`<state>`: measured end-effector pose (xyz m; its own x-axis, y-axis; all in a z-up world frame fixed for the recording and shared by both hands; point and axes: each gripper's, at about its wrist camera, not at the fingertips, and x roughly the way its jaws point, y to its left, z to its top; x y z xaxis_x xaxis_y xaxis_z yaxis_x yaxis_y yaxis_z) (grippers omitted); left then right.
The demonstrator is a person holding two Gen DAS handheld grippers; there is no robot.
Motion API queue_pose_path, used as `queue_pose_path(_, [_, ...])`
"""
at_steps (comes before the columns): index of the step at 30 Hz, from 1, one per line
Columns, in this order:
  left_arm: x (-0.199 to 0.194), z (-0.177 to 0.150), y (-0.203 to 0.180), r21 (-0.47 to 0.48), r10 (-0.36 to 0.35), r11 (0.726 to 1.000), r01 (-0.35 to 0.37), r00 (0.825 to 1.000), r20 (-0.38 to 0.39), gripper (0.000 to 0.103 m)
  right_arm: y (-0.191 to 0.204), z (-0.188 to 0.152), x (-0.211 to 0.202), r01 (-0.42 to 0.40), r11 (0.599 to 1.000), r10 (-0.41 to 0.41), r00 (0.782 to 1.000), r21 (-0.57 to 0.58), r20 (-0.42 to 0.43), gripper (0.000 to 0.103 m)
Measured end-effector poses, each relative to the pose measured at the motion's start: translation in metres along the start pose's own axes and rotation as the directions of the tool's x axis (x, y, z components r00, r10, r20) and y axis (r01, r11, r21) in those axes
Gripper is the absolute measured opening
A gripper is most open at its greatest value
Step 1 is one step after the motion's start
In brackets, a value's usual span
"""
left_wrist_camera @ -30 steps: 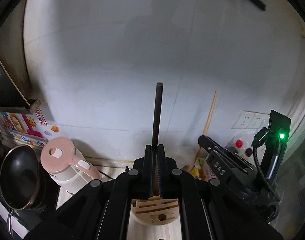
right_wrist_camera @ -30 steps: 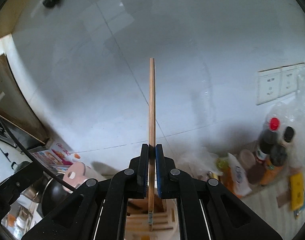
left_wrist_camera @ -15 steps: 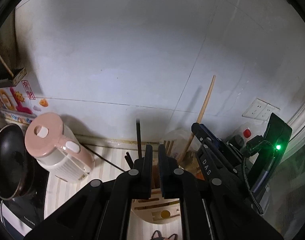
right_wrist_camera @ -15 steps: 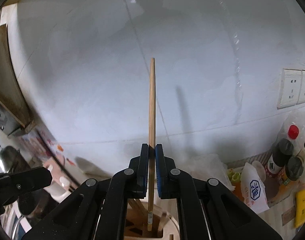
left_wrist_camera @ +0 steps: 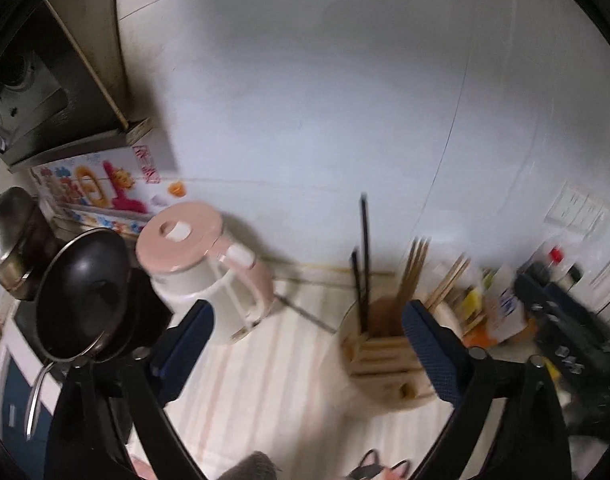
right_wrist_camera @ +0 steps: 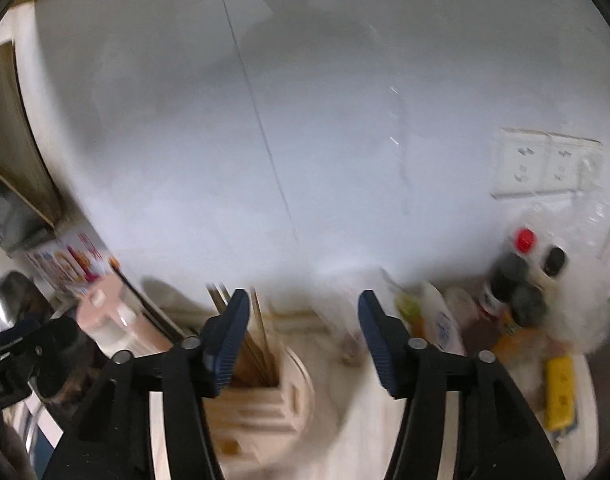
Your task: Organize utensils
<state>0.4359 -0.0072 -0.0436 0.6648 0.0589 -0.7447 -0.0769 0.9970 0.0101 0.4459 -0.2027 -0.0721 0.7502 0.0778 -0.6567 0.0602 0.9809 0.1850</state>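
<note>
A round wooden utensil holder (left_wrist_camera: pixel 385 360) stands on the counter with black chopsticks (left_wrist_camera: pixel 364 256) and several wooden chopsticks (left_wrist_camera: pixel 415 264) upright in it. My left gripper (left_wrist_camera: pixel 307 344) is wide open and empty, with the holder just inside its right finger. In the right wrist view the holder (right_wrist_camera: pixel 273 396) with wooden chopsticks (right_wrist_camera: pixel 261 340) sits behind the left finger. My right gripper (right_wrist_camera: pixel 304 336) is wide open and empty. Both views are blurred.
A pink and white kettle (left_wrist_camera: pixel 203 268) stands left of the holder, with a black pan (left_wrist_camera: pixel 81 300) and a steel pot (left_wrist_camera: pixel 11 236) further left. Sauce bottles (right_wrist_camera: pixel 513 284), bags and a yellow packet (right_wrist_camera: pixel 560 390) crowd the right side. White tiled wall with sockets (right_wrist_camera: pixel 545 164) behind.
Both grippers have opened and let go of their chopsticks, which now stand in the holder. Both grippers have drawn back and the views have tilted down toward the counter.
</note>
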Motion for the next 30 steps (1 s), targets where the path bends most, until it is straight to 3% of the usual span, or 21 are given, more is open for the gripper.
queue_pose_path(4, [0.003,-0.024,-0.007,0.024,0.041,0.999,-0.041,0.999,-0.008,0.103,0.0,-0.024,-0.008,0.061,0.996,-0.063,0.998,-0.058,-0.031,0.093])
queue_pose_path(6, [0.005,-0.035,-0.01,0.021,0.055,0.998,-0.055,0.998,-0.026,0.103,-0.004,-0.033,-0.016,0.078,0.994,-0.081,0.996,-0.08,-0.038,0.098])
queue_pose_path(14, [-0.009,-0.059,-0.016,-0.005,0.082,0.997,-0.082,0.996,-0.022,0.103,-0.006,-0.049,-0.041,0.092,0.984,-0.098,0.995,-0.151,-0.032,0.101])
queue_pose_path(18, [-0.037,-0.069,-0.016,-0.011,0.068,0.998,-0.068,0.998,0.006,0.103,-0.007,-0.055,-0.062,0.102,0.982,-0.106,0.994,-0.158,-0.019,0.101])
queue_pose_path(30, [-0.158,-0.106,0.004,0.016,-0.004,1.0,0.001,0.985,0.17,0.103,0.014,-0.09,-0.204,0.161,0.979,-0.149,0.983,-0.124,0.104,0.103])
